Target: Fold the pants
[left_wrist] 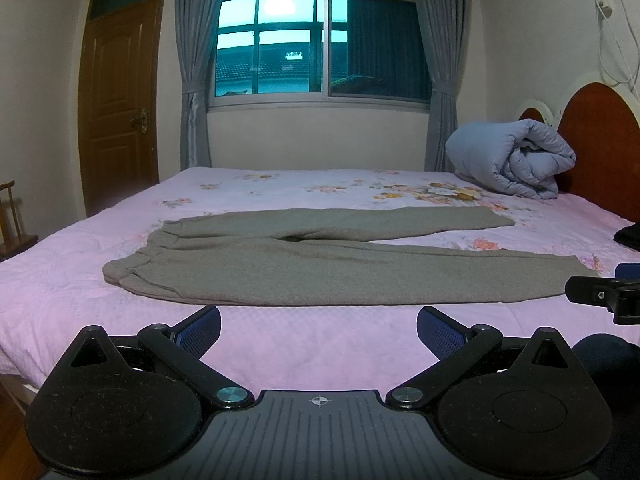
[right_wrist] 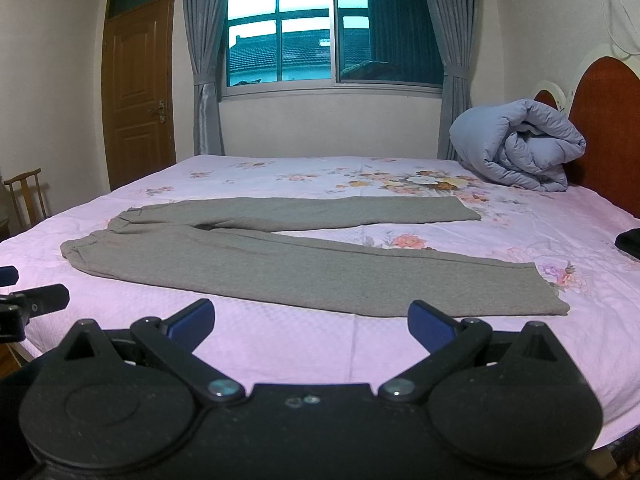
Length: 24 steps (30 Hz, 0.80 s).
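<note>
Grey pants (left_wrist: 320, 272) lie flat on the pink bed (left_wrist: 120, 320), waistband to the left, both legs spread apart toward the right. They also show in the right wrist view (right_wrist: 304, 268). My left gripper (left_wrist: 319, 330) is open and empty, just short of the near leg's front edge. My right gripper (right_wrist: 311, 322) is open and empty, just short of the near leg toward its hem end (right_wrist: 552, 292). Each gripper's tip shows at the edge of the other's view: the right gripper (left_wrist: 600, 294) and the left gripper (right_wrist: 36, 296).
A rolled blue duvet (left_wrist: 516, 160) lies at the headboard (left_wrist: 600, 140) on the right. A dark item (left_wrist: 628, 236) sits at the bed's right edge. A door (left_wrist: 120, 100) and a wooden chair (right_wrist: 28, 196) stand to the left; a curtained window (left_wrist: 320, 40) is behind.
</note>
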Each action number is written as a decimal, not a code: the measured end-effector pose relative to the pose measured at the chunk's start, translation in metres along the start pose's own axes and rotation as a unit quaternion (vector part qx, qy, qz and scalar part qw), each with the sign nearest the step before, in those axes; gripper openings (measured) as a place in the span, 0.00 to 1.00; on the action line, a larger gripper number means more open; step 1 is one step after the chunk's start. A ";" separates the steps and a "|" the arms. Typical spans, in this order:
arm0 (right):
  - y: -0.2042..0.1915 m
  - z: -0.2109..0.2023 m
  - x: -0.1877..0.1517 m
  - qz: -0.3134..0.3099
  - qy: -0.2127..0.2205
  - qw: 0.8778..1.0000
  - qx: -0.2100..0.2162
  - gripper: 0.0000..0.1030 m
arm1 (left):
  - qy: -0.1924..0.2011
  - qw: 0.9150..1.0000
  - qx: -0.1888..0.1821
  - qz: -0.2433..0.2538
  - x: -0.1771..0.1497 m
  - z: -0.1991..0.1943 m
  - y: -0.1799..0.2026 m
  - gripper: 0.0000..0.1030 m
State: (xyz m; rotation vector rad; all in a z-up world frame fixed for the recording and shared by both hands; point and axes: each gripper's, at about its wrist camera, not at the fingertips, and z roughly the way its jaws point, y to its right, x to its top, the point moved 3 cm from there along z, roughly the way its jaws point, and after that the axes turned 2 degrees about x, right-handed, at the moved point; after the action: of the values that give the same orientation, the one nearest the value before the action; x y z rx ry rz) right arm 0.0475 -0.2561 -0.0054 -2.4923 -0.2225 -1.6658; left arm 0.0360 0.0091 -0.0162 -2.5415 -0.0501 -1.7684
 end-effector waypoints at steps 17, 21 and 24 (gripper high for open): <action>0.000 0.001 0.000 0.000 -0.001 1.000 -0.002 0.94 | -0.002 1.000 0.001 0.002 0.000 0.001 0.000 1.00; 0.000 0.001 0.000 -0.002 -0.002 1.000 -0.003 0.94 | -0.002 1.000 0.001 -0.002 0.000 0.002 -0.001 1.00; 0.002 0.000 0.000 0.000 -0.001 1.000 -0.003 0.94 | -0.004 1.000 0.002 -0.001 0.000 0.002 -0.001 1.00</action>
State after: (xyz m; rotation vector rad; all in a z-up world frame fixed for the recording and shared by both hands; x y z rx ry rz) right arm 0.0480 -0.2580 -0.0056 -2.4971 -0.2192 -1.6671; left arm 0.0375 0.0106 -0.0169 -2.5474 -0.0557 -1.7576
